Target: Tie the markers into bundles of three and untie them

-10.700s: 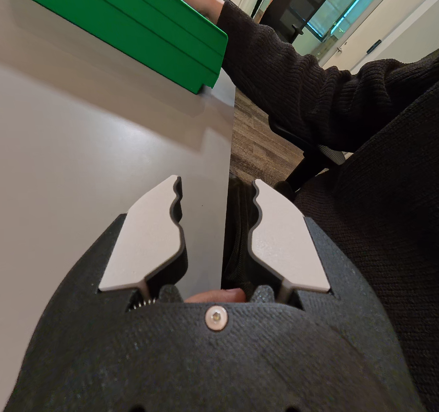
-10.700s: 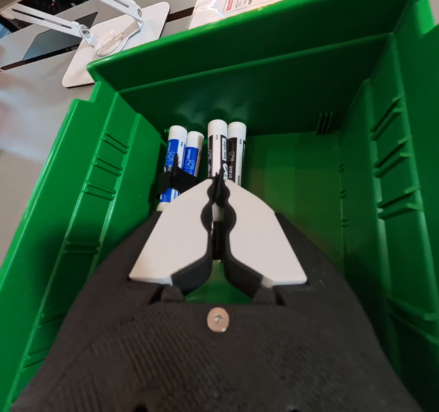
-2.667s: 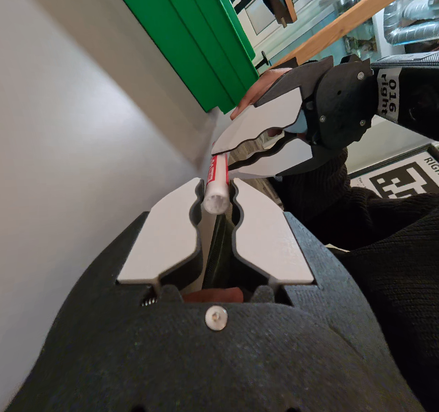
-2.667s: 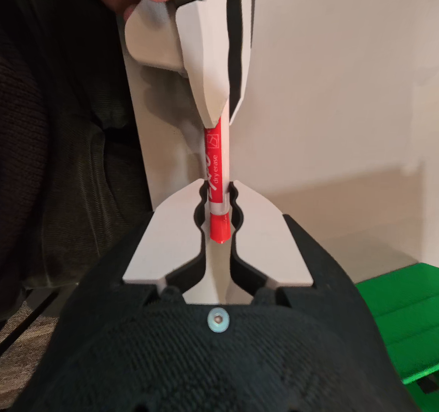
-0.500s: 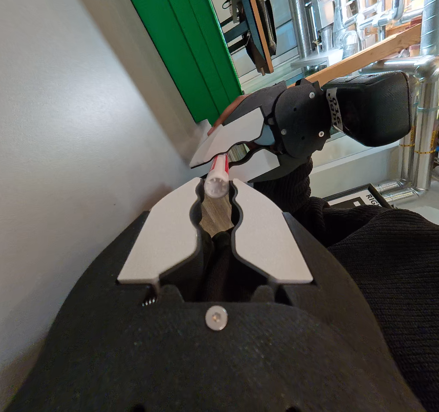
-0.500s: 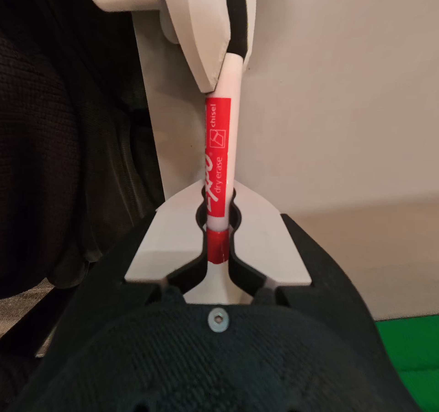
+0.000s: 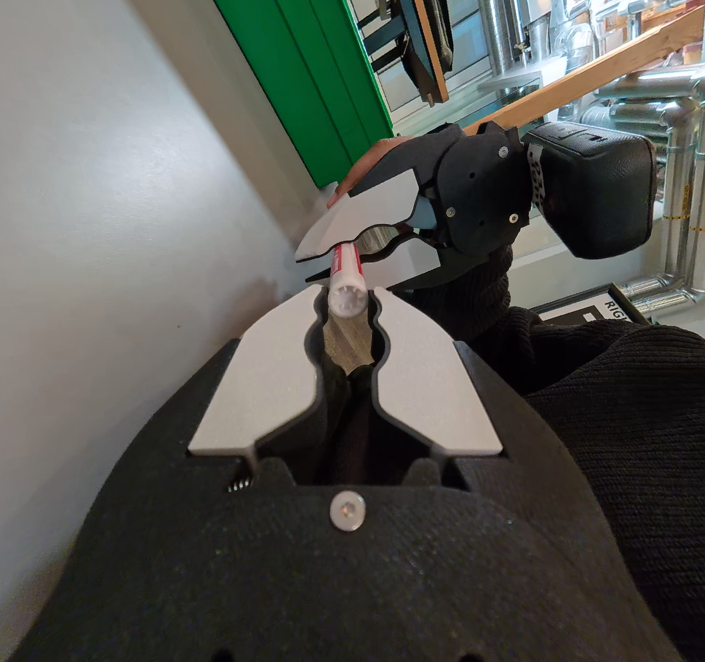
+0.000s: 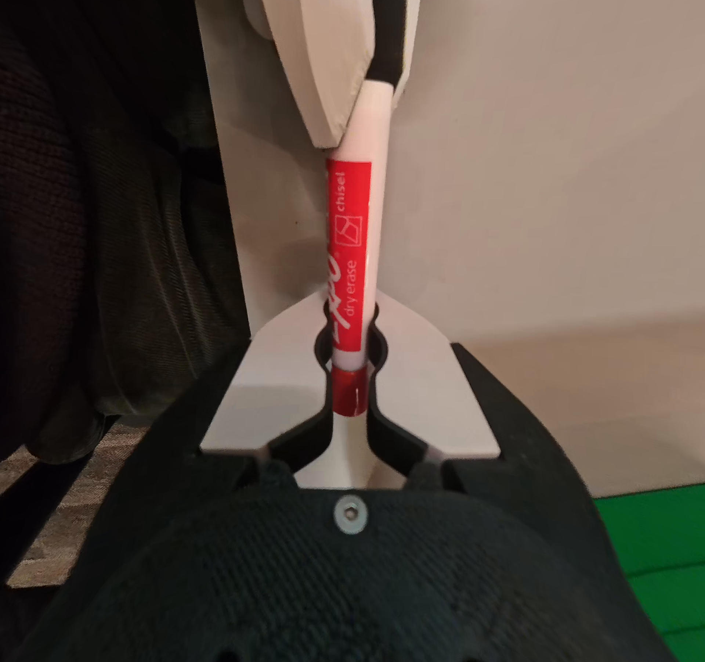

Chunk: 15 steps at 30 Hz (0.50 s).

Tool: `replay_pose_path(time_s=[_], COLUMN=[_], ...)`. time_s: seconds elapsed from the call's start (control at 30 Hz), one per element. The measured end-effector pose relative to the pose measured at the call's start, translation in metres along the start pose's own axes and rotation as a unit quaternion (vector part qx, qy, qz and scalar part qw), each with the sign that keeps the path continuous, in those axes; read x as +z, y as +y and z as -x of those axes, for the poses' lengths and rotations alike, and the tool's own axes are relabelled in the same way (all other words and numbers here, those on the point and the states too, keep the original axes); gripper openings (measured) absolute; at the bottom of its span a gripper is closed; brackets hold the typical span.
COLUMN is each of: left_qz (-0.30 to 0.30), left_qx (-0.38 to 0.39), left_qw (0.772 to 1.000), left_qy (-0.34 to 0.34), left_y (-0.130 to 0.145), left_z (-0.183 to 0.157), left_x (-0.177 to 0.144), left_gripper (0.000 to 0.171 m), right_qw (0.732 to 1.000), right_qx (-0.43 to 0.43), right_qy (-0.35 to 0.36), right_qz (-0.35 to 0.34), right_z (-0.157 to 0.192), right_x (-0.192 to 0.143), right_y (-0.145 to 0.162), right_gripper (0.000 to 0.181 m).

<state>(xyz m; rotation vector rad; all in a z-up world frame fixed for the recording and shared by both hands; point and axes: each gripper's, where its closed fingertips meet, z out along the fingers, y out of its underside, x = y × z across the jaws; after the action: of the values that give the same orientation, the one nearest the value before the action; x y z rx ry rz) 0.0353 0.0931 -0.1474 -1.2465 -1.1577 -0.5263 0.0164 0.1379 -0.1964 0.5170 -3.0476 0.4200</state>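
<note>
Both grippers grip one red-and-white marker [image 8: 353, 246], one at each end, above the near edge of the pale table [image 7: 114, 185].

Right gripper [image 8: 350, 323]: jaws clenched on the marker where the white barrel meets the red cap [image 8: 348, 391]; the cap sits in the inner notch between the fingers. In the left wrist view the same gripper [image 7: 335, 262] shows farther off, a person's fingers on its upper side.

Left gripper [image 7: 348, 292]: fingertips pinch the white butt end of the marker [image 7: 346, 285], the hollow end facing the camera. In the right wrist view it [image 8: 362, 117] comes in from the top edge, clamped on the white end.

Change: against half a second ago, more bare white barrel shows between the left gripper and the red label, and both grips hold. At the earliest pictures the left gripper stood released over the table and the right one was inside the bin among other markers.

Green bin [image 7: 305, 71]: on the table beyond the grippers; a corner [image 8: 656, 548] shows at the lower right of the right wrist view.

Dark knitted sleeve [image 7: 610, 414]: right side, off the table edge.
</note>
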Motion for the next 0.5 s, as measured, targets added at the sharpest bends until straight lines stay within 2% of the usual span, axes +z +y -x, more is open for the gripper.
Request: replay_pose_path(time_s=[0.33, 0.5], left_qz=[-0.001, -0.005], left_qx=[-0.008, 0.007], left_qw=[1.000, 1.000], left_qy=[0.008, -0.008], left_y=[0.0004, -0.0020], left_z=[-0.0016, 0.0001], left_x=[0.0006, -0.0002], left_gripper=[0.019, 0.040], right_qw=[1.000, 0.999], right_qx=[0.018, 0.036], right_qy=[-0.024, -0.022], right_qz=[0.007, 0.005], right_z=[0.0054, 0.0005], right_x=[-0.0015, -0.0082], right_y=[0.0005, 0.0036], right_gripper=[0.014, 0.014])
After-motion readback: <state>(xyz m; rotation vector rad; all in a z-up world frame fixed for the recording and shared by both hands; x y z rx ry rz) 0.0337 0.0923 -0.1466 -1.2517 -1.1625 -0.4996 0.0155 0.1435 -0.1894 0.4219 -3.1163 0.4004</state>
